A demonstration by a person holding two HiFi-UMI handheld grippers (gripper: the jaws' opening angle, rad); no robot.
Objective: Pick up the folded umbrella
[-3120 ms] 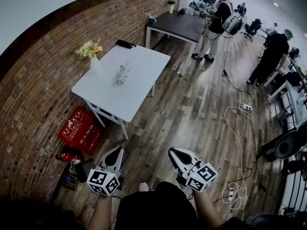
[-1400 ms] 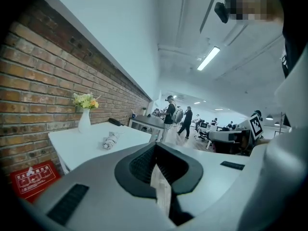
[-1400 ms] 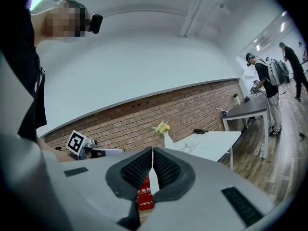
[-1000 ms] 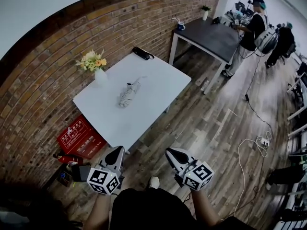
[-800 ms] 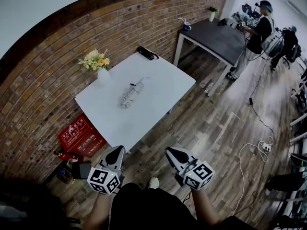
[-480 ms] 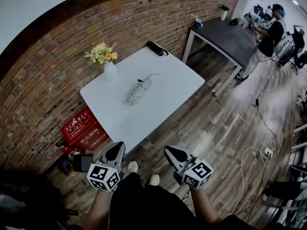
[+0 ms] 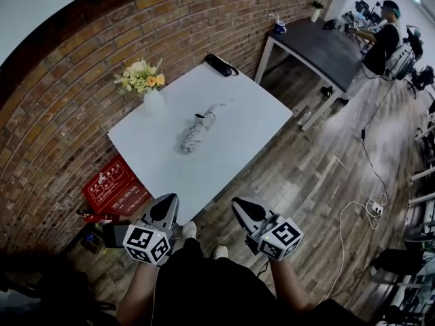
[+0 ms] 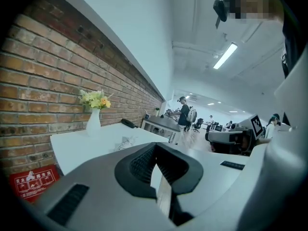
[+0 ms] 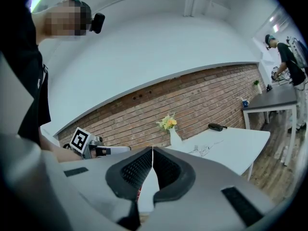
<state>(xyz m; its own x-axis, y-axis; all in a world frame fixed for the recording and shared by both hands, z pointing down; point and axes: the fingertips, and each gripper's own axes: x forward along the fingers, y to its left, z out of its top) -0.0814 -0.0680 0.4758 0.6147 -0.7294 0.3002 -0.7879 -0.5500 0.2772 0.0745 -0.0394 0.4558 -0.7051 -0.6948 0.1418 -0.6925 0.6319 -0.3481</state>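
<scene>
From the head view, we have not picked up the umbrella point(image 7: 197, 129) yet. It lies in the middle of the white table point(image 7: 245, 117), well apart from both tongs. The left tongs point(image 7: 165, 211) and the right tongs point(image 7: 243, 209) hang low in front of us, over the floor near the table's close edge. We think the whole job is left to do: step up, reach out, open one pair of tongs, grab and lift.

A vase point(image 7: 153, 100) of flowers stands at the back of the table by the brick wall, apart from the umbrella. A black thing point(image 7: 219, 64) lies at the far edge. A red box point(image 7: 112, 185) sits on the floor by the wall. Farther off there is a dark table point(image 7: 319, 46) with a person point(image 7: 384, 39) beside it. The table top between us and the umbrella is bare, so nothing blocks the way.

In the left gripper view, the jaws are pressed together with nothing between them. The umbrella shows far ahead on the table, to the right of the vase.

In the right gripper view, these jaws are closed too and hold nothing. The umbrella lies ahead on the table, between the vase and the black thing.
</scene>
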